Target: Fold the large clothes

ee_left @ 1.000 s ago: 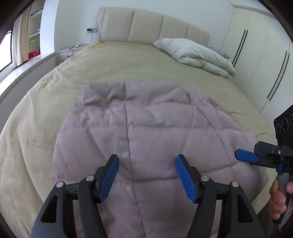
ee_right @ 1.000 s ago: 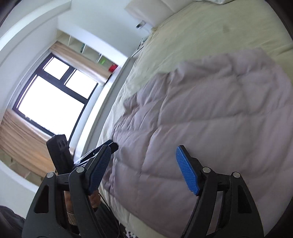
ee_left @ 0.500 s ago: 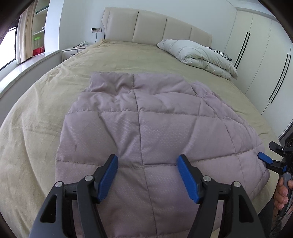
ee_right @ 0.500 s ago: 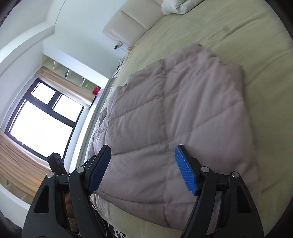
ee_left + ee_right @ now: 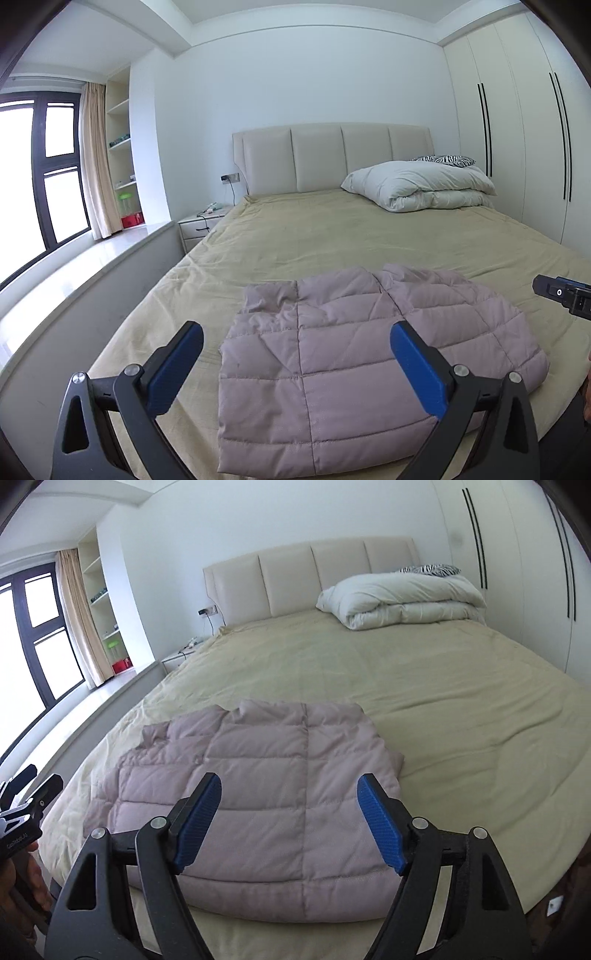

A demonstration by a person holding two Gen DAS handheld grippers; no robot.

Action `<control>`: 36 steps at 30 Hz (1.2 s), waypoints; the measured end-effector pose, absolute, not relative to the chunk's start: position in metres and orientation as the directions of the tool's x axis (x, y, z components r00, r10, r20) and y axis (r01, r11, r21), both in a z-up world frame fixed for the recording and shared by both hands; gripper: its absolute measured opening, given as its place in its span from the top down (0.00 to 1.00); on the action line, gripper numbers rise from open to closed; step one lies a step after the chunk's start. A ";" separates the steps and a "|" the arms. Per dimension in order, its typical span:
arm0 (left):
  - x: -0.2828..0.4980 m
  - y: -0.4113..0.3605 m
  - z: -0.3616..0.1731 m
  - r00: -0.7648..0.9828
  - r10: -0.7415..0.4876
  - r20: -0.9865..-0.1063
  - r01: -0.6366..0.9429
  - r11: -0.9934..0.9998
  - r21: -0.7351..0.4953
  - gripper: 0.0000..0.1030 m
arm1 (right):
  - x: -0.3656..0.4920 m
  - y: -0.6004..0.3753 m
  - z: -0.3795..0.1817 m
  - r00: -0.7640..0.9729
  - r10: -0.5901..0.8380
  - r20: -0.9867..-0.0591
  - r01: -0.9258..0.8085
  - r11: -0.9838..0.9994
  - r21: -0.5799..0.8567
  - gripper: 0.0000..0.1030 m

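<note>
A pale mauve quilted puffer jacket [image 5: 354, 362] lies folded into a rough rectangle near the foot of the bed, also in the right wrist view [image 5: 266, 775]. My left gripper [image 5: 295, 347] is open and empty, held above and in front of the jacket's near left part. My right gripper [image 5: 288, 805] is open and empty, held above the jacket's near edge. Neither touches the cloth. The tip of the right gripper shows at the right edge of the left wrist view [image 5: 561, 295]; the left gripper's tip shows at the left edge of the right wrist view [image 5: 26, 801].
The bed [image 5: 332, 236] has a beige cover, a padded headboard [image 5: 332, 158] and a folded white duvet [image 5: 421, 184] with a zebra pillow at the head right. A nightstand [image 5: 203, 225] and window ledge [image 5: 74, 266] are left; wardrobes [image 5: 517, 129] are right.
Both grippers have pulled back and lifted away from the jacket, and the views now take in the whole room. The right gripper has turned level. The jacket lies still.
</note>
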State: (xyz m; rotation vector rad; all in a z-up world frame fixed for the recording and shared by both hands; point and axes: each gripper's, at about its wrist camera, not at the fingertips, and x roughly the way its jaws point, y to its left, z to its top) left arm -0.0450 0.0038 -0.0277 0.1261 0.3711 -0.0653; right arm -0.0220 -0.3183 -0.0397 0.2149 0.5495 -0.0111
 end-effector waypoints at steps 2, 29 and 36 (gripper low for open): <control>-0.055 0.003 -0.014 0.940 -0.033 -0.340 0.074 0.991 0.109 0.00 | -0.033 -0.306 -0.023 0.870 0.017 -0.493 0.091 0.977 0.194 0.20; -0.038 0.003 -0.019 0.785 -0.045 -0.618 0.039 0.999 -0.023 0.00 | -0.075 -0.215 0.036 0.797 -0.109 -0.594 0.156 0.987 0.028 0.16; -0.036 0.003 -0.025 0.778 -0.025 -0.628 0.027 1.000 -0.007 0.00 | -0.066 -0.214 0.027 0.774 -0.147 -0.616 0.167 0.986 -0.026 0.16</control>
